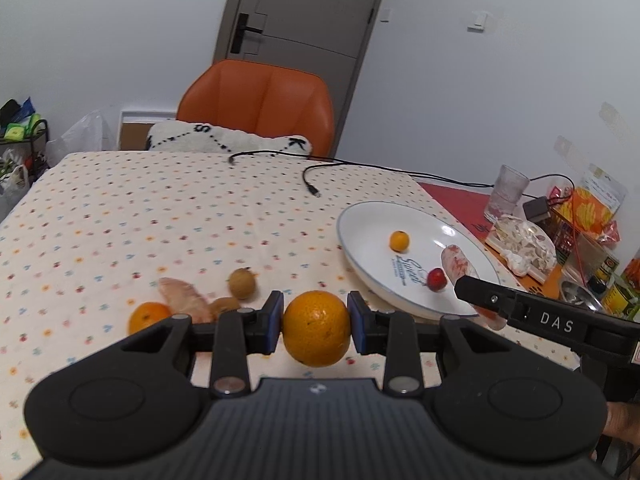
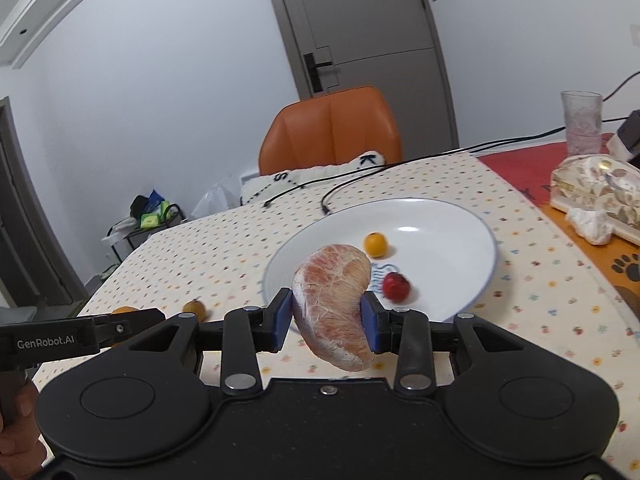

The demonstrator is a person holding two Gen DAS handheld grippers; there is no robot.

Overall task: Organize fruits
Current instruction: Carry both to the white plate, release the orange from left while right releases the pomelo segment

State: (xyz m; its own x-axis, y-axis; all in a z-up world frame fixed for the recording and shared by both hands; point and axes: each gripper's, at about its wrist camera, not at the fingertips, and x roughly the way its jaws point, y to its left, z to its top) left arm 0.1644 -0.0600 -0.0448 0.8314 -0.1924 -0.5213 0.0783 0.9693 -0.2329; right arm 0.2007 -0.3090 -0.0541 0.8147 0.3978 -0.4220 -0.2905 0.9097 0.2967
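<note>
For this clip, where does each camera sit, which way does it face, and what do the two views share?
Left wrist: sits on the left hand-held gripper, facing across the table toward the orange chair; its blue pads clamp an orange; the right hand-held gripper enters from the right.
Right wrist: sits on the right hand-held gripper, facing the white plate; it clamps a peeled pomelo segment; a hand shows at lower left.
Shared: plate, small orange fruit, red fruit, chair.

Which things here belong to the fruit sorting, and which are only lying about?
Job: orange in left gripper; pomelo segment in right gripper; white plate; loose fruits on the cloth.

Lying about: black cable; glass; snack packets.
</note>
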